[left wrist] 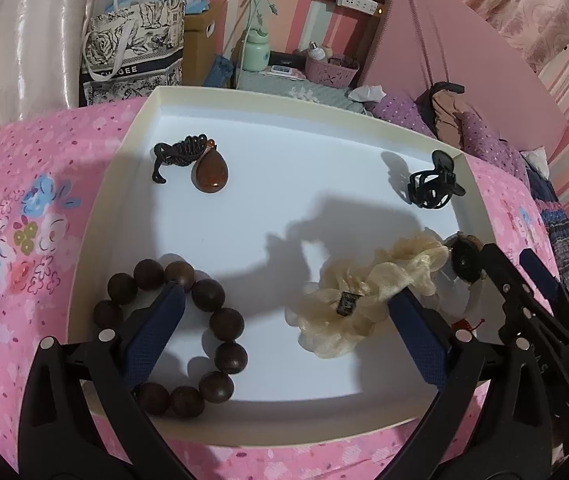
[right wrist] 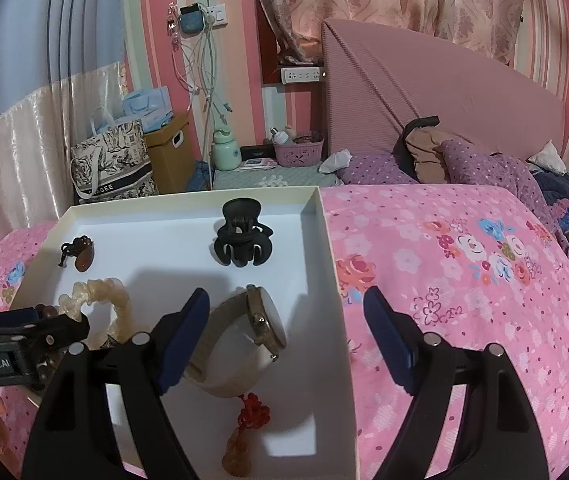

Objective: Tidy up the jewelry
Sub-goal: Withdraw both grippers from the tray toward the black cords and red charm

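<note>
Both grippers spread wide, gripping nothing. Left gripper [left wrist: 286, 304] hanging over the white tray [left wrist: 188, 94] on the pink bed [left wrist: 24, 200]: bead bracelet [left wrist: 204, 300] under and around its left finger, cream scrunchie [left wrist: 364, 296] touching its right finger, teardrop pendant [left wrist: 209, 170] and black claw clip [left wrist: 432, 186] farther ahead. Right gripper [right wrist: 286, 322] straddling the tray's right wall, wristwatch [right wrist: 262, 320] just beside its left finger, red-knotted charm [right wrist: 250, 420] below and nearer the camera.

Risks, as a judgement: closing the left gripper here could snag scrunchie fabric and a bead together (two items dragged at once); closing the right could pinch the tray wall and shift or tip the tray on the soft bedding; the watch, standing on edge, could topple if nudged; grippers near each other, so a collision possible.

Readable writing: "GenRobot.AI" on the left gripper's body in the right wrist view; letters "GEE" on the floral tote bag [right wrist: 114, 160] well beyond.
</note>
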`<state>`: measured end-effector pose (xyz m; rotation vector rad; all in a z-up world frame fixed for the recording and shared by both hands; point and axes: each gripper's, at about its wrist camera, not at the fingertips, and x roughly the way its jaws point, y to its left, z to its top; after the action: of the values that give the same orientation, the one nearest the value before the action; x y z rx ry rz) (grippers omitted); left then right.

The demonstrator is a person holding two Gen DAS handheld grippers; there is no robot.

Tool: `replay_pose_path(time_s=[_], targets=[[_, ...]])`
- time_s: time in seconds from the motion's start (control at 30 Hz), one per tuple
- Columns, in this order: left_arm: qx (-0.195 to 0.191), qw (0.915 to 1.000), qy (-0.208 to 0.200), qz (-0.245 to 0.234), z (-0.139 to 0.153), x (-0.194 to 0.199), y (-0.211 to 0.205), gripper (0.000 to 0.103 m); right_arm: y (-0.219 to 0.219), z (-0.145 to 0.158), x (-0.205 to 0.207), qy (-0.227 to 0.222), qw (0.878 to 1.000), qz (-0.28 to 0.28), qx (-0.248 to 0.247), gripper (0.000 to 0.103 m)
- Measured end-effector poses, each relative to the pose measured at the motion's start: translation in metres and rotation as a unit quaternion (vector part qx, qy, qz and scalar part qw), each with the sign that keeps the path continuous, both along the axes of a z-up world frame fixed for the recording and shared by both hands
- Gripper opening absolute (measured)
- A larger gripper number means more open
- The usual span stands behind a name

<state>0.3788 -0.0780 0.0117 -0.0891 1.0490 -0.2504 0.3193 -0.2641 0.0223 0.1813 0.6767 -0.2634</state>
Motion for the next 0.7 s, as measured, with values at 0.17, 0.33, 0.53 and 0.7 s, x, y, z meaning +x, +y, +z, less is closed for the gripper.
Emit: replay_pose_path(time_s=[0.17, 0.33, 0.53, 0.7], targets=[[0.014, 0.9999, -0.007, -0.002, 0.017, -0.014, -0.001, 0.100, 0.002, 0.009, -0.012, 0.006, 1.000, -0.001, 0.001, 0.081], [0.026, 0.9991, -0.033, 0.002, 0.041, -0.042, 0.016, 0.100, 0.005, 0.019, -0.044, 0.004, 1.000, -0.011, -0.010, 0.093], [0.043, 0.9972, -0.060, 0.005, 0.048, -0.089, 0.049, 0.100, 0.013, 0.029, -0.086, -0.007, 0.999, -0.021, -0.039, 0.093], [0.037, 0.9973, -0.063, 0.010, 0.042, -0.125, 0.072, 0.100, 0.026, 0.034, -0.122, -0.013, 0.997, -0.030, -0.064, 0.101]])
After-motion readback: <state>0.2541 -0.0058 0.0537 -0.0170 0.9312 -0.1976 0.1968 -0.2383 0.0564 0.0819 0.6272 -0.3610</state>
